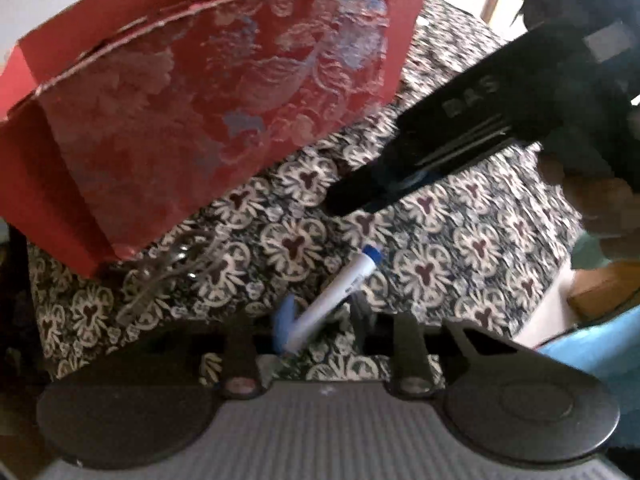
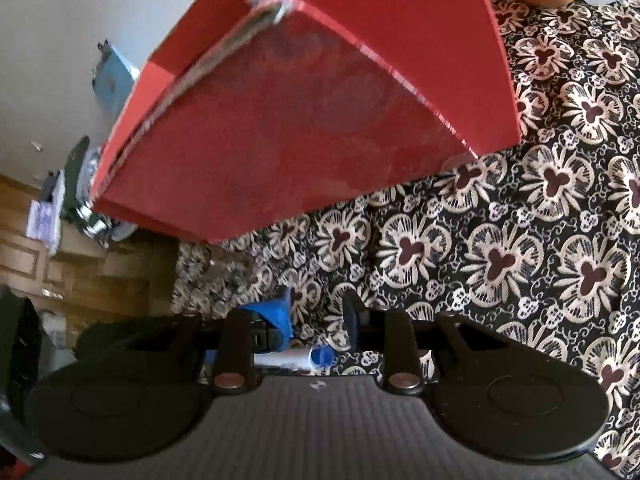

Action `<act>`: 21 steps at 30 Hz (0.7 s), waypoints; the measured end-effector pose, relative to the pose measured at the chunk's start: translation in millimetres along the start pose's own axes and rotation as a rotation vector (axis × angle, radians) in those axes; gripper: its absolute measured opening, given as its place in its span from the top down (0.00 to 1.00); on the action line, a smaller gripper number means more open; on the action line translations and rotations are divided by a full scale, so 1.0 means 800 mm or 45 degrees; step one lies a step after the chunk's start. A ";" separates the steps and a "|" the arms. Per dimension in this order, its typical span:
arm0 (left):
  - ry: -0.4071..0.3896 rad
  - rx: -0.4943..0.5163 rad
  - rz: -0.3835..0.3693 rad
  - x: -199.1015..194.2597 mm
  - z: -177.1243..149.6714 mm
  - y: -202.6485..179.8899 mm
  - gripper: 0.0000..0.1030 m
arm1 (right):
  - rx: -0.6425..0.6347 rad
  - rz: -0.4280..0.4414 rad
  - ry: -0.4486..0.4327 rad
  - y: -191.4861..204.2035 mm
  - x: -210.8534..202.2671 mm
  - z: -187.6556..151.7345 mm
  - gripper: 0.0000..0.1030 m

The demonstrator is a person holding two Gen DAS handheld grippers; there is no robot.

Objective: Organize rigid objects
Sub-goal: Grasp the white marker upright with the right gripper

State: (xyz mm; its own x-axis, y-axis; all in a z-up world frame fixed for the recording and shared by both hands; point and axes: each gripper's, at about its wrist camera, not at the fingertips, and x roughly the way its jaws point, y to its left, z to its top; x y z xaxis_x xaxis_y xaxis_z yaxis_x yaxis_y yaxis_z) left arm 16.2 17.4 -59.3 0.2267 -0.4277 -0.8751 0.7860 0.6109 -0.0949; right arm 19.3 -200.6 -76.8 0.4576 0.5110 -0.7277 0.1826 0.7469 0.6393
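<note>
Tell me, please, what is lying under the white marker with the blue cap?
Under the white marker only the flower-patterned cloth is seen. The left gripper is closed on the marker's lower end, so the cloth below that part is covered.

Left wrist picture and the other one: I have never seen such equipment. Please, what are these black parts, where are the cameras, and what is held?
A person holds a two-finger gripper in each hand; each picture comes from a camera on one gripper. The left gripper is closed on a white marker with a blue cap. The black bar upper right is the right gripper. A red box is on the patterned cloth. In the right view, a similar marker shows by the fingers; whether gripped is unclear.
</note>
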 end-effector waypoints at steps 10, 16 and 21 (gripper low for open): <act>-0.045 -0.252 -0.135 -0.001 0.009 0.050 0.90 | 0.050 0.021 0.075 -0.014 -0.009 -0.007 0.89; -0.096 -0.346 -0.216 -0.016 0.014 0.071 0.91 | 0.127 0.124 0.087 -0.009 0.012 -0.010 0.89; -0.144 -0.332 -0.239 -0.035 0.020 0.062 0.91 | 0.168 0.216 0.080 -0.008 0.007 -0.005 0.90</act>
State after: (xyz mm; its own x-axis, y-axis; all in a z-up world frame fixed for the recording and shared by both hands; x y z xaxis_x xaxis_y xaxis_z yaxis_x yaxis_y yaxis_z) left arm 58.2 49.2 -32.3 0.1658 -0.6114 -0.7737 0.6502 0.6577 -0.3804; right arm 17.7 -200.7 -85.9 0.4369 0.6534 -0.6182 0.2217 0.5878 0.7780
